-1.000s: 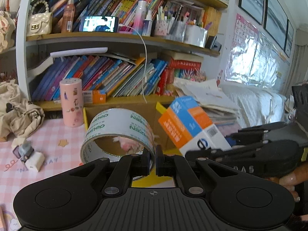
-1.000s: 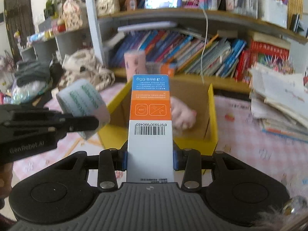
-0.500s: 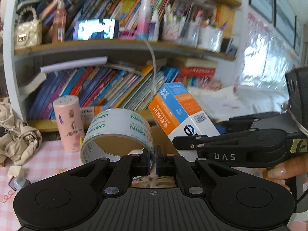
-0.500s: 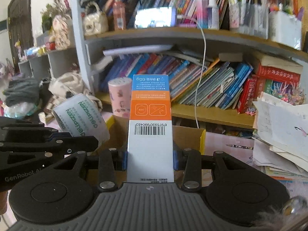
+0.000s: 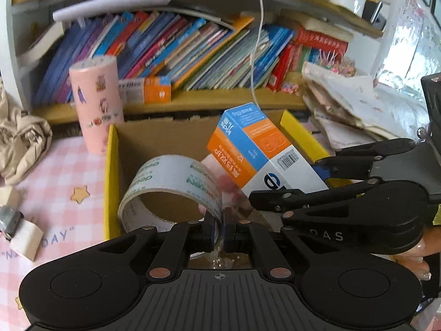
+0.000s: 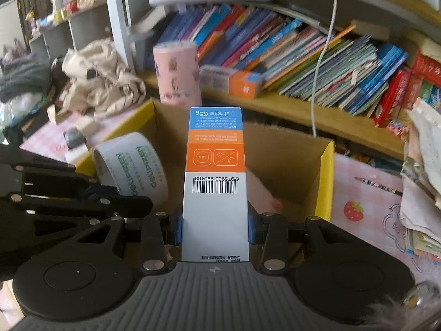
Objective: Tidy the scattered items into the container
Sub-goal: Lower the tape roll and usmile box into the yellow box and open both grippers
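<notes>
My left gripper (image 5: 217,227) is shut on the rim of a clear tape roll (image 5: 171,182), which hangs over the open yellow-edged cardboard box (image 5: 110,182). My right gripper (image 6: 215,227) is shut on a blue, orange and white carton (image 6: 215,187) that points out over the same box (image 6: 326,182). Seen from the left wrist, the carton (image 5: 256,151) and the right gripper (image 5: 344,201) sit just right of the tape. The tape roll (image 6: 132,165) and left gripper (image 6: 82,193) appear at the left of the right wrist view. A pink soft item (image 6: 261,193) lies inside the box.
A pink cylinder (image 5: 96,102) stands behind the box's left corner. A bookshelf (image 5: 193,44) runs along the back, with a white cable (image 5: 256,41) hanging over the box. Loose papers (image 5: 344,104) pile up at the right. Small white pieces (image 5: 26,237) and crumpled cloth (image 5: 22,140) lie at the left.
Both grippers have moved forward and down toward the box with their loads; the box interior now fills the view under the tape and carton. Neither grip has changed.
</notes>
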Action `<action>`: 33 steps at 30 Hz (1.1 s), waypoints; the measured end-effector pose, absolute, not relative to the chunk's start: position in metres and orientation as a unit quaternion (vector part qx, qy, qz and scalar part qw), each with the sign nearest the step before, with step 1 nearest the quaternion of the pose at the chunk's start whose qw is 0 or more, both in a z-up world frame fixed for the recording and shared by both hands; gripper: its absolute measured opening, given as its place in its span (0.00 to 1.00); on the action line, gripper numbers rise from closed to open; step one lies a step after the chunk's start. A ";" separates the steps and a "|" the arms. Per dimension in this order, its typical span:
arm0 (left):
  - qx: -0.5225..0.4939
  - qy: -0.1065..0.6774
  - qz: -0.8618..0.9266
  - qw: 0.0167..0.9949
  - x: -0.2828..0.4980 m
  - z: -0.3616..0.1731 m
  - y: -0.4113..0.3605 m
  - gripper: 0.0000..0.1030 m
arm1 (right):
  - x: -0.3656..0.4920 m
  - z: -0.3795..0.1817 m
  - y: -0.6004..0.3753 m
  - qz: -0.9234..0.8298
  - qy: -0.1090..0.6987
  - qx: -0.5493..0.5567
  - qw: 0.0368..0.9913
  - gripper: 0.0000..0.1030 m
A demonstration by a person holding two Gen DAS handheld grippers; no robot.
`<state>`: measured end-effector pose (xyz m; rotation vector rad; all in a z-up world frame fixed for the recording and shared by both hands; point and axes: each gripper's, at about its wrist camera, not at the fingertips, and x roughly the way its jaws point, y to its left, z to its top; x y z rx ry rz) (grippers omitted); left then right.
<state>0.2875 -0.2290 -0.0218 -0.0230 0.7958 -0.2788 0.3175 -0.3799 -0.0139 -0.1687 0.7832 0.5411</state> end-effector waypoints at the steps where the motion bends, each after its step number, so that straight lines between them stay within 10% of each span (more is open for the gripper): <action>1: -0.011 0.390 -0.134 0.911 0.288 -0.024 -0.229 0.04 | 0.319 -0.017 -0.379 0.262 0.383 -0.085 0.882 0.37; 13: 0.013 0.404 -0.115 0.907 0.283 -0.027 -0.228 0.35 | 0.329 -0.025 -0.375 0.285 0.401 -0.101 0.865 0.37; 17: 0.030 0.379 -0.090 0.920 0.268 -0.017 -0.230 0.68 | 0.330 -0.021 -0.374 0.288 0.398 -0.096 0.866 0.37; 27: 0.000 0.348 -0.062 0.935 0.242 -0.004 -0.215 0.70 | 0.334 -0.024 -0.355 0.304 0.399 -0.114 0.858 0.37; 33: 0.000 0.334 -0.054 0.941 0.232 0.002 -0.215 0.71 | 0.335 -0.014 -0.356 0.295 0.378 -0.101 0.871 0.56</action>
